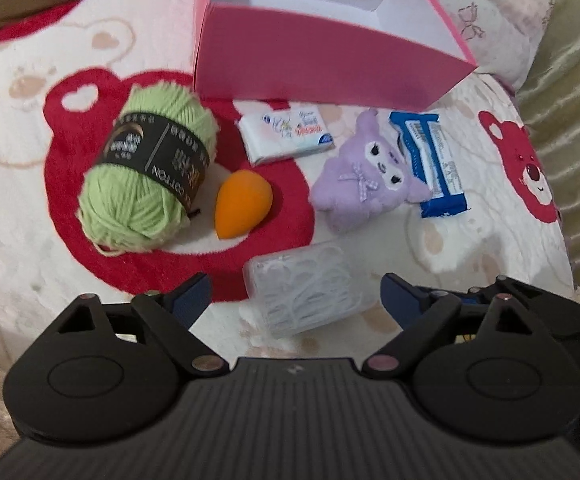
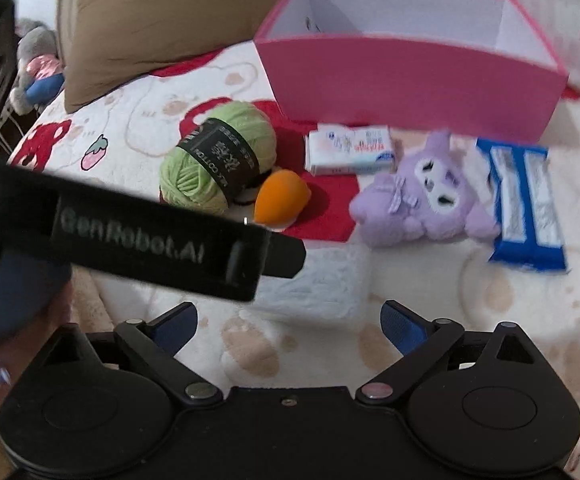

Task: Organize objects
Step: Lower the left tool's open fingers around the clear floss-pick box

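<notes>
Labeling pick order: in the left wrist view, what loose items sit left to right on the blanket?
Green yarn ball → orange sponge → tissue pack → purple plush → blue wrapped bar. Clear floss-pick case left out: it lies nearer, spanning the middle.

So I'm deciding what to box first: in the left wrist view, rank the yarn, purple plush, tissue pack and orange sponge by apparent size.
1. green yarn ball
2. purple plush
3. tissue pack, close to the plush, so unsure
4. orange sponge
</notes>
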`<state>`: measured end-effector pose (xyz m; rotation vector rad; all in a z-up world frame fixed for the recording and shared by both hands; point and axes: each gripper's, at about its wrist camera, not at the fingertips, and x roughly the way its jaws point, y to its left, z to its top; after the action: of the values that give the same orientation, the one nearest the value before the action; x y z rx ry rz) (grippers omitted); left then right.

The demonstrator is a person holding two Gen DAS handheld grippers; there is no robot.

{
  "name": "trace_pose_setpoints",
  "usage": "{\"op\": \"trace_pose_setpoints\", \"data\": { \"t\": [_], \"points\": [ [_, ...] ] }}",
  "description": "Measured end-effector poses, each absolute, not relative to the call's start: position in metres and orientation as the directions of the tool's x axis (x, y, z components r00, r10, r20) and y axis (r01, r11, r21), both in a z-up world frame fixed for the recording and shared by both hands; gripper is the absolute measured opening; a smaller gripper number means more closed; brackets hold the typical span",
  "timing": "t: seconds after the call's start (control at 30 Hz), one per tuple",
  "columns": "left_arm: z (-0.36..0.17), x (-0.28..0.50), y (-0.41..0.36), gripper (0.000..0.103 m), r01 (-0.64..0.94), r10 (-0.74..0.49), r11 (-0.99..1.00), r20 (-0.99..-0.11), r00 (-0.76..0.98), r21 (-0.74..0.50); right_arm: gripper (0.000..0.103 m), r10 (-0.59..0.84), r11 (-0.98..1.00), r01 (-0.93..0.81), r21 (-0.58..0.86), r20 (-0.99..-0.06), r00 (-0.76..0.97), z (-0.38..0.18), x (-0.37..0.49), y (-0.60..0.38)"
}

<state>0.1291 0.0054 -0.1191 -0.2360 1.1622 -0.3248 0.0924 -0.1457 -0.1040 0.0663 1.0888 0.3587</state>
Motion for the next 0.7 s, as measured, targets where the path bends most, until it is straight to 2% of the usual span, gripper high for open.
{"op": "trace_pose_setpoints", "data": {
  "t": [0.27,0.4,0.53,0.7],
  "points": [
    [-0.143,0.135,0.017,0.076,0.058,-0.395,0.916,-0.868,0.302,-0.397,0.096,0.303,0.944,-0.221,0.245,-0.910,0.284,-0.120,0.103,-0.143],
    [-0.152,0.136,0.021,0.075,-0.019,-0.402,0.903,-0.860,0.316,-0.429,0.096,0.280,0.948,-0.237,0.214,-0.915,0.292,-0.124,0.108,-0.137],
    [-0.157,0.135,0.021,0.064,-0.038,-0.399,0.900,-0.854,0.333,-0.435,0.096,0.263,0.952,-0.240,0.190,-0.909,0.322,-0.129,0.110,-0.135],
    [-0.166,0.137,0.025,0.056,-0.066,-0.417,0.885,-0.849,0.324,-0.460,0.096,0.267,0.952,-0.236,0.195,-0.904,0.334,-0.131,0.108,-0.137]
  ]
}}
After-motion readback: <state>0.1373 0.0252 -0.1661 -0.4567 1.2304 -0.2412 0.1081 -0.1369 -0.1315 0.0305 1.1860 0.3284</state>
